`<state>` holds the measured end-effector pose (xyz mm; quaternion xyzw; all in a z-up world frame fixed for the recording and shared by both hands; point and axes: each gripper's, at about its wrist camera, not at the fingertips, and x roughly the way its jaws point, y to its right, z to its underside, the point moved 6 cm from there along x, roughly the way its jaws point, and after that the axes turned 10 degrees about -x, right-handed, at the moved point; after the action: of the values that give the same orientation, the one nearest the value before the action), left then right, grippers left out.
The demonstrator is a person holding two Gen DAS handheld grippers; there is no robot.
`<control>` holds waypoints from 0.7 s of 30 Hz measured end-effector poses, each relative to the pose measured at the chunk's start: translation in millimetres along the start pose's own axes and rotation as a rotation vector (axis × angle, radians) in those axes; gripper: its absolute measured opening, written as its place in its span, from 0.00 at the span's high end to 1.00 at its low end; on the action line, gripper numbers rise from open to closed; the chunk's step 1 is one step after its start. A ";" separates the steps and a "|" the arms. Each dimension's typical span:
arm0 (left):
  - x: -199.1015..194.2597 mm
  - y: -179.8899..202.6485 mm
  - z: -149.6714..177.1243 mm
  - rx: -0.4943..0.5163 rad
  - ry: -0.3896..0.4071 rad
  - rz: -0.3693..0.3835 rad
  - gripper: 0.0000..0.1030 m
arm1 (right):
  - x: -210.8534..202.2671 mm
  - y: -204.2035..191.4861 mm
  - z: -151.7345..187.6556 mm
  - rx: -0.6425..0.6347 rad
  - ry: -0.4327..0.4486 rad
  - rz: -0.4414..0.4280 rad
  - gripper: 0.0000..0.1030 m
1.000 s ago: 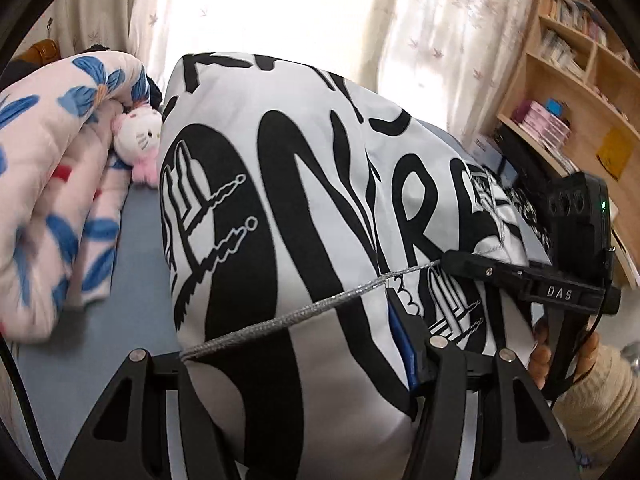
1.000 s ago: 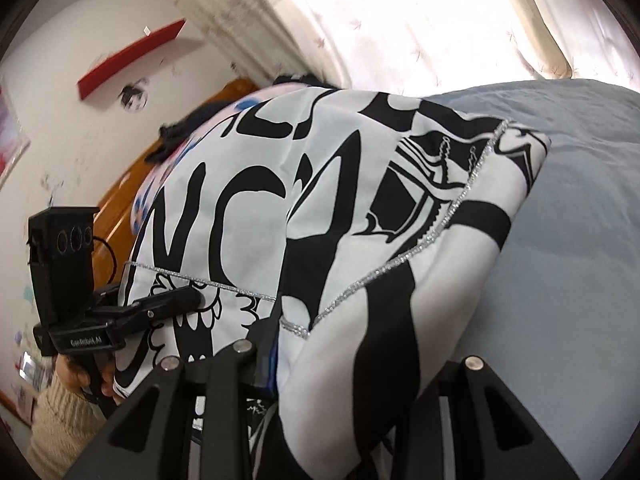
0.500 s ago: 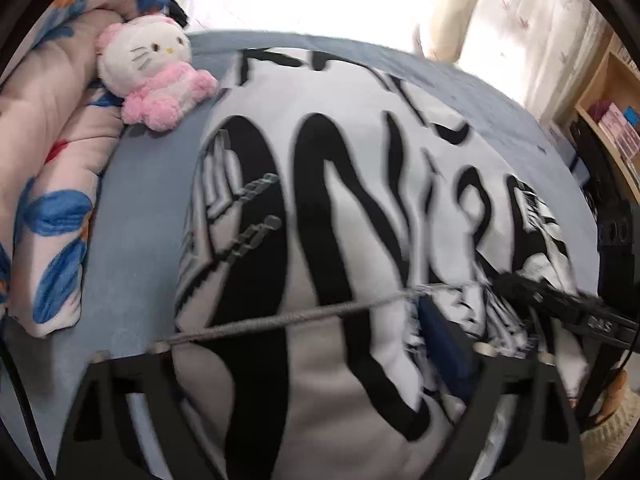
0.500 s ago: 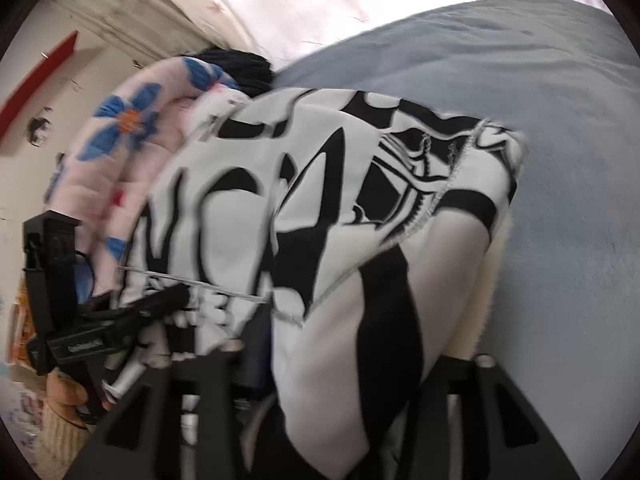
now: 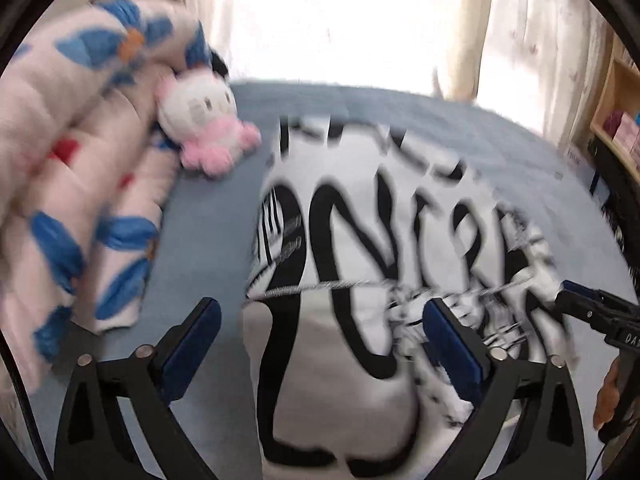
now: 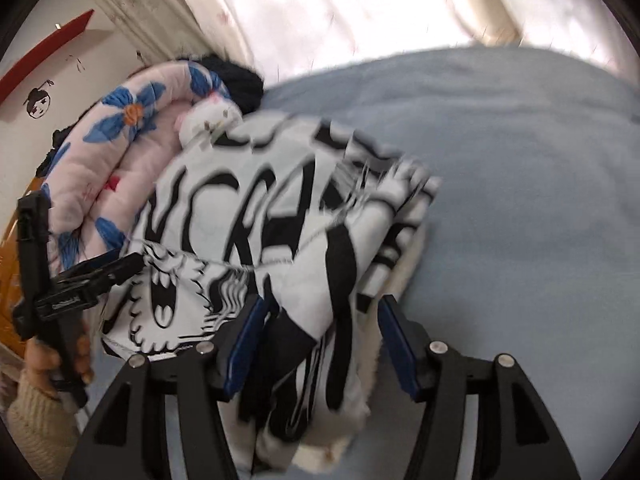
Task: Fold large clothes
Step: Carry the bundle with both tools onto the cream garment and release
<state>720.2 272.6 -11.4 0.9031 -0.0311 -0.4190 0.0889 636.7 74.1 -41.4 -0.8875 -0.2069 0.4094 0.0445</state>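
Left wrist view: left tool (image 5: 318, 334) spread wide, jaws have just been opening then eased in a little; black-and-white printed garment (image 5: 384, 240) lies on the blue bed (image 5: 208, 248) straight ahead of it, near hem running between the blue pads (image 5: 452, 340), neither pad pressing. Cloth sits toward the right finger; left finger over bare bed. Garment's long axis runs crosswise to the tool, toward the right tool (image 5: 596, 316) at its far end. Tool pitched steeply down. Floral quilt (image 5: 76, 184) and plush toy (image 5: 204, 120) off to the left, apart from the cloth

Right wrist view: right tool (image 6: 318, 344) half open, jaws just been opening; folded bundle (image 6: 280, 232) bunched between the fingers, left pad (image 6: 244, 344) close against it, right pad clear — released, I judge. Left tool (image 6: 132, 262) at the far left edge, hand (image 6: 52, 360) on its grip. Both equally near; next likely a regrip or smoothing
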 end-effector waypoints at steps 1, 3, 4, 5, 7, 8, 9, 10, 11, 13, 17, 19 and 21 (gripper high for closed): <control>-8.8 0.4 -1.3 -0.010 0.019 0.000 0.23 | -10.1 -6.4 -3.5 -0.023 0.029 0.007 0.43; -24.2 6.4 -0.4 -0.013 0.040 0.017 0.48 | -24.7 -22.0 -7.7 -0.056 0.076 0.007 0.43; -27.1 10.0 2.8 -0.008 0.029 -0.002 0.71 | -28.5 -31.7 -8.1 -0.074 0.094 0.024 0.46; -25.1 13.1 7.6 0.001 0.007 -0.029 0.81 | -27.3 -42.3 -10.4 -0.094 0.101 0.038 0.50; -15.2 17.6 19.3 0.013 -0.043 -0.056 0.88 | -16.5 -63.4 -10.7 -0.151 0.081 0.056 0.64; -9.7 19.2 25.5 0.029 -0.054 -0.078 0.88 | -8.9 -69.4 -6.7 -0.174 0.060 0.076 0.65; -7.6 21.2 30.3 0.057 -0.039 -0.112 0.88 | -1.2 -71.3 -0.5 -0.193 0.038 0.089 0.66; -6.3 22.9 34.1 0.086 -0.019 -0.145 0.87 | 8.0 -71.1 5.0 -0.207 0.009 0.106 0.67; -6.1 23.5 35.5 0.096 -0.011 -0.166 0.87 | 17.3 -65.8 11.9 -0.219 -0.022 0.139 0.70; -0.4 18.0 39.6 0.090 -0.013 -0.184 0.86 | 28.3 -48.3 21.0 -0.231 -0.044 0.224 0.82; 8.3 12.2 42.3 0.051 -0.011 -0.158 0.86 | 33.7 -30.8 24.5 -0.190 -0.050 0.168 0.83; 7.8 15.0 42.9 0.072 0.003 -0.191 0.86 | 28.5 -34.5 24.7 -0.200 -0.048 0.171 0.83; 3.2 18.8 44.1 0.082 0.018 -0.207 0.85 | 20.3 -39.5 23.5 -0.200 -0.048 0.184 0.80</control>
<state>689.0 247.7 -38.3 0.9080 0.0462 -0.4163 0.0085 617.9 116.1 -61.4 -0.8927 -0.1655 0.4100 -0.0870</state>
